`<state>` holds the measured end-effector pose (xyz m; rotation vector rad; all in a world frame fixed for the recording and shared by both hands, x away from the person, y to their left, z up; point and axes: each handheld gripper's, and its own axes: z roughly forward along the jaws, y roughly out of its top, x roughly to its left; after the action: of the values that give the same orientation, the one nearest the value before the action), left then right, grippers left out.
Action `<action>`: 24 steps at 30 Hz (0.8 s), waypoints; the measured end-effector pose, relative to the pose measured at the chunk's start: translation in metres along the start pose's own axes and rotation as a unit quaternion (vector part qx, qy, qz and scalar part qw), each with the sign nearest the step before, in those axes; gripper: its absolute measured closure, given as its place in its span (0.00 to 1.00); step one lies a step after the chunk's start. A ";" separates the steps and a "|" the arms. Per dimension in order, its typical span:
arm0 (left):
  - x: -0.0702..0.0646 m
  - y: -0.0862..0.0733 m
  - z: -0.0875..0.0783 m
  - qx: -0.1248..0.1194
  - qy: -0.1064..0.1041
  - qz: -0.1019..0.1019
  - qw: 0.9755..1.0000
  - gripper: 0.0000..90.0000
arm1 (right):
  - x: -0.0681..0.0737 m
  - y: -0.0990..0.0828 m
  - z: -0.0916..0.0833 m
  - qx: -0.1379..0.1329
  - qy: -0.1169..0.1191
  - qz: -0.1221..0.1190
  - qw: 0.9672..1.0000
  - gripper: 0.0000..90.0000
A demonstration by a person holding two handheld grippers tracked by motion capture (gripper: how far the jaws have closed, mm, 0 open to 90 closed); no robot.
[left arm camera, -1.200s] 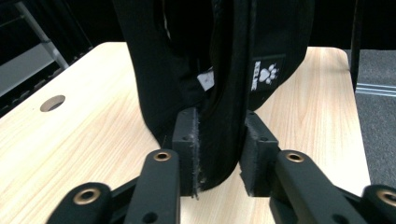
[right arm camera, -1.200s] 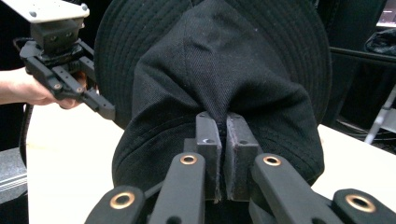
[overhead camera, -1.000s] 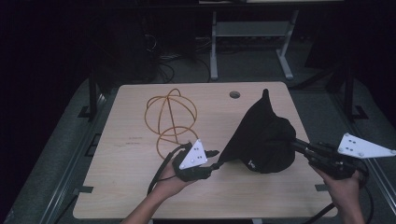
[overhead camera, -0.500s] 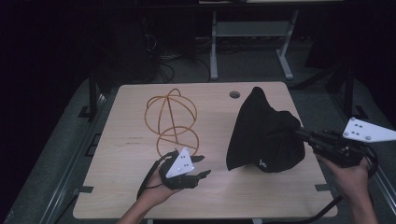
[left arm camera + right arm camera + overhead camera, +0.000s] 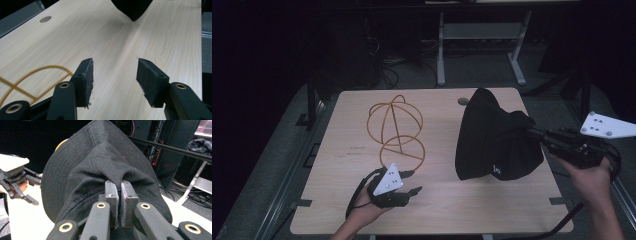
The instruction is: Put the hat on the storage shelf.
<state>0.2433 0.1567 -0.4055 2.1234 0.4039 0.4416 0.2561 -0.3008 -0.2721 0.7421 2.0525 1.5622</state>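
Observation:
A black cap [image 5: 494, 137] hangs over the right half of the table, lifted at its right side. My right gripper [image 5: 532, 132] is shut on the cap's fabric, and in the right gripper view the pads [image 5: 110, 195] pinch a fold of the cap [image 5: 100, 162]. A gold wire hat stand [image 5: 396, 127] stands left of centre on the table. My left gripper [image 5: 412, 182] is open near the table's front edge, just below the stand's ring base. In the left gripper view its pads [image 5: 86, 77] stand wide apart over bare wood, with the stand's ring [image 5: 30, 77] at the left.
The light wooden table [image 5: 362, 220] has a round cable hole [image 5: 463, 101] at its back edge. A metal frame stand [image 5: 477, 37] and cables sit on the dark floor behind. Dark floor surrounds the table on all sides.
My left gripper has let go of the cap and drawn back toward the front left, open. My right gripper has carried the cap slightly rightward, and the cap now hangs fuller.

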 end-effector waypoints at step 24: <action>0.015 -0.035 -0.013 0.014 0.027 -0.035 0.999 0.44 | 0.006 0.054 0.030 0.018 0.017 -0.016 1.000 0.95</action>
<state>0.2465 0.1916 -0.4254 2.1201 0.5172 0.4552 0.2788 -0.2640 -0.2278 0.6971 2.1124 1.5347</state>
